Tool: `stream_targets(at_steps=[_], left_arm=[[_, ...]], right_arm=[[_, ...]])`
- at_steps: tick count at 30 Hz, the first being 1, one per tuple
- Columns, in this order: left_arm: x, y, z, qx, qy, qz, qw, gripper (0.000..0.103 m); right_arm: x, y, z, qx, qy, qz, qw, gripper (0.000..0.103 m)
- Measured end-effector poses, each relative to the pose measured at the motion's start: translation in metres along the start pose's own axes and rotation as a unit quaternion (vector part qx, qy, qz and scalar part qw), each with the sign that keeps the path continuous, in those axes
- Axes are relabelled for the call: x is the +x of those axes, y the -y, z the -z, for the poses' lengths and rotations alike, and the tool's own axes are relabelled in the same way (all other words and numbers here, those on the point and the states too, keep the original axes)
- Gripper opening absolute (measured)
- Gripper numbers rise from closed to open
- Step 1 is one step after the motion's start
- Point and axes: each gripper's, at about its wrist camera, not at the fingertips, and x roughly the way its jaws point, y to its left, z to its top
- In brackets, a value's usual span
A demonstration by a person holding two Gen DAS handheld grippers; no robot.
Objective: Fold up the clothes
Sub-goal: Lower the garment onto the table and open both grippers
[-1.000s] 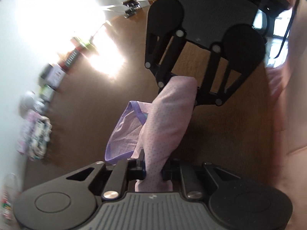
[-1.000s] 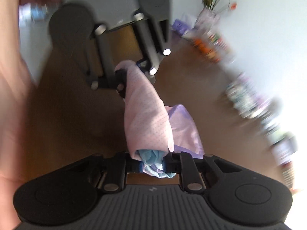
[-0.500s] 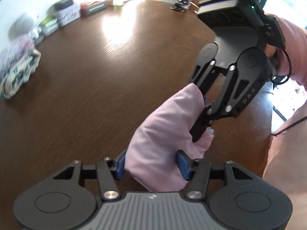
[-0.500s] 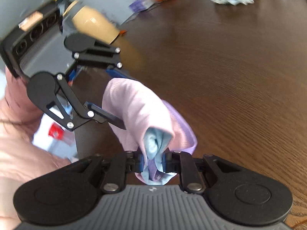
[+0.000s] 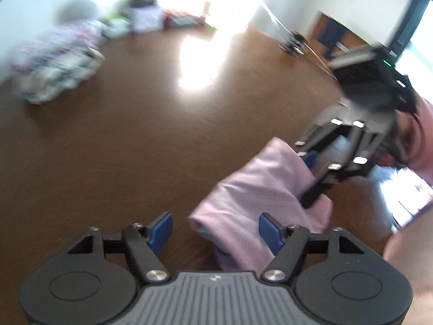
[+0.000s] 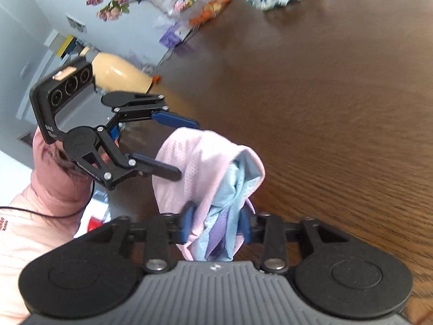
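Pink garment (image 5: 259, 189) folded on table (image 5: 135, 140), left tool (image 5: 216, 230) just spread wide.

Left wrist view is smeared with motion: the heap of patterned laundry (image 5: 56, 62) at the far table edge is only blotches of colour, and the boxes (image 5: 151, 19) beside it can't be read. The right gripper (image 5: 322, 173) blurs too, its body melting into the sleeve (image 5: 422, 146). Glare whites out a patch of table (image 5: 200, 62). Near the camera, the pink garment's (image 5: 259, 189) lower end drops behind the housing, out of sight.
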Motion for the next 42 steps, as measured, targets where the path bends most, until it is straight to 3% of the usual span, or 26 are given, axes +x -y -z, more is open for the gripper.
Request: stream_targets(at_steps=[3, 5, 7, 8, 9, 10, 13, 15, 18, 23, 29, 33, 39, 42], left_arm=[[-0.024, 0.016, 0.005, 0.032, 0.064, -0.050, 0.9962, 0.075], [-0.028, 0.031, 0.009, 0.058, 0.090, -0.083, 0.9908, 0.073], [-0.023, 0.047, 0.012, 0.080, 0.106, -0.104, 0.9857, 0.053], [-0.020, 0.053, 0.014, 0.087, 0.107, -0.103, 0.9851, 0.029], [-0.017, 0.059, 0.016, 0.092, 0.107, -0.101, 0.9847, 0.016], [-0.013, 0.064, 0.020, 0.099, 0.108, -0.103, 0.9837, 0.014], [0.003, 0.076, 0.034, 0.117, 0.108, -0.117, 0.9803, 0.014], [0.012, 0.073, 0.046, 0.103, 0.110, -0.116, 0.9817, 0.014], [0.021, 0.070, 0.055, 0.077, 0.121, -0.114, 0.9832, 0.014], [0.024, 0.077, 0.061, 0.069, 0.142, -0.134, 0.9783, 0.012], [-0.012, 0.093, 0.064, 0.081, 0.186, -0.128, 0.9708, 0.020], [-0.011, 0.108, 0.076, 0.111, 0.159, -0.137, 0.9713, 0.019], [0.004, 0.109, 0.089, 0.095, 0.139, -0.140, 0.9757, 0.016], [0.009, 0.104, 0.091, 0.080, 0.139, -0.134, 0.9779, 0.015]], right_arm=[[-0.023, -0.016, 0.004, -0.032, 0.058, 0.068, 0.996, 0.052], [-0.031, -0.035, 0.011, -0.067, 0.103, 0.117, 0.986, 0.052], [-0.029, -0.059, 0.019, -0.112, 0.137, 0.152, 0.972, 0.047], [-0.023, -0.072, 0.023, -0.137, 0.150, 0.165, 0.965, 0.045], [-0.015, -0.083, 0.027, -0.160, 0.158, 0.173, 0.959, 0.039], [-0.005, -0.090, 0.030, -0.176, 0.159, 0.181, 0.954, 0.036], [0.026, -0.100, 0.040, -0.216, 0.151, 0.212, 0.941, 0.021], [0.043, -0.096, 0.045, -0.222, 0.138, 0.232, 0.937, 0.018], [0.051, -0.087, 0.055, -0.226, 0.133, 0.243, 0.934, 0.018], [0.054, -0.082, 0.062, -0.242, 0.137, 0.242, 0.929, 0.018], [0.034, -0.099, 0.067, -0.243, 0.178, 0.242, 0.922, 0.025], [0.035, -0.100, 0.060, -0.244, 0.196, 0.268, 0.911, 0.028], [0.053, -0.078, 0.046, -0.192, 0.153, 0.281, 0.928, 0.028], [0.056, -0.070, 0.048, -0.178, 0.153, 0.278, 0.932, 0.028]])
